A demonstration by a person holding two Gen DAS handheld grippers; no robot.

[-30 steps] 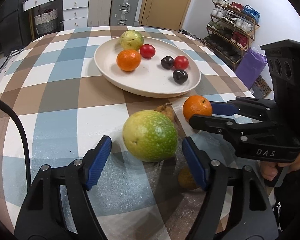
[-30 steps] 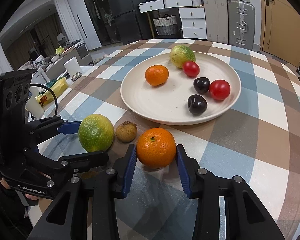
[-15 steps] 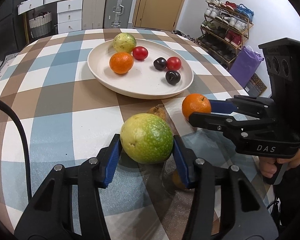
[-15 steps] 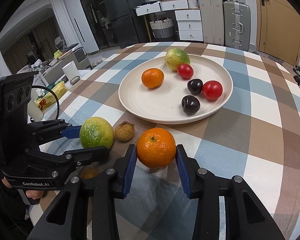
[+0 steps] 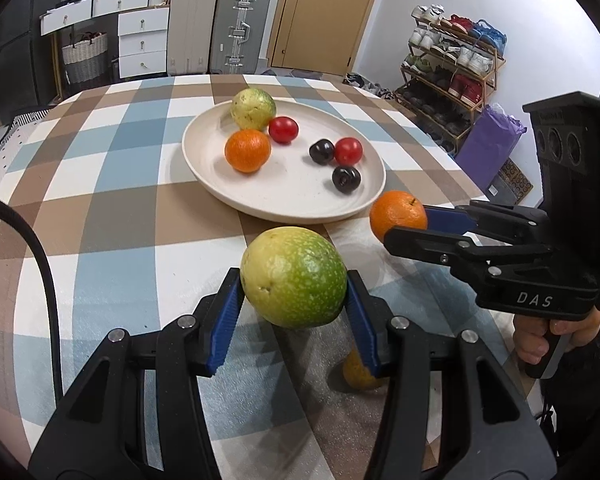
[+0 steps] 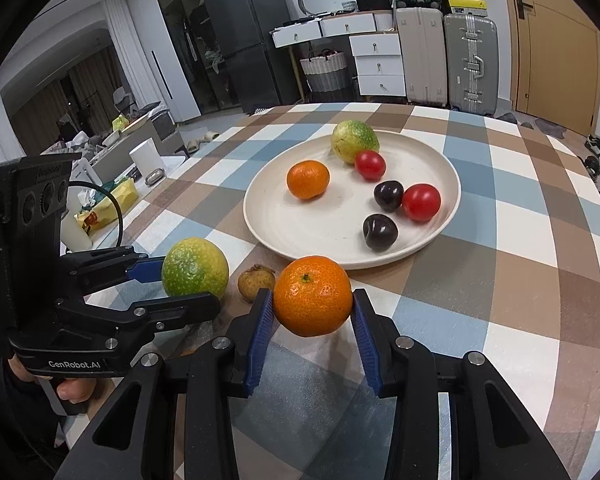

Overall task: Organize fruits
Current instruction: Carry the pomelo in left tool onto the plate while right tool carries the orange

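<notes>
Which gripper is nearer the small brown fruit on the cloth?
Too close to call. It lies between the two: the right gripper, holding the orange, is beside it; the left gripper, holding the green fruit, is on its other side.

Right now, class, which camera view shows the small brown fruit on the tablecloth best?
The right wrist view: the small brown fruit sits in plain sight between the green citrus and the held orange. The left wrist view hides it behind the green citrus.
</notes>
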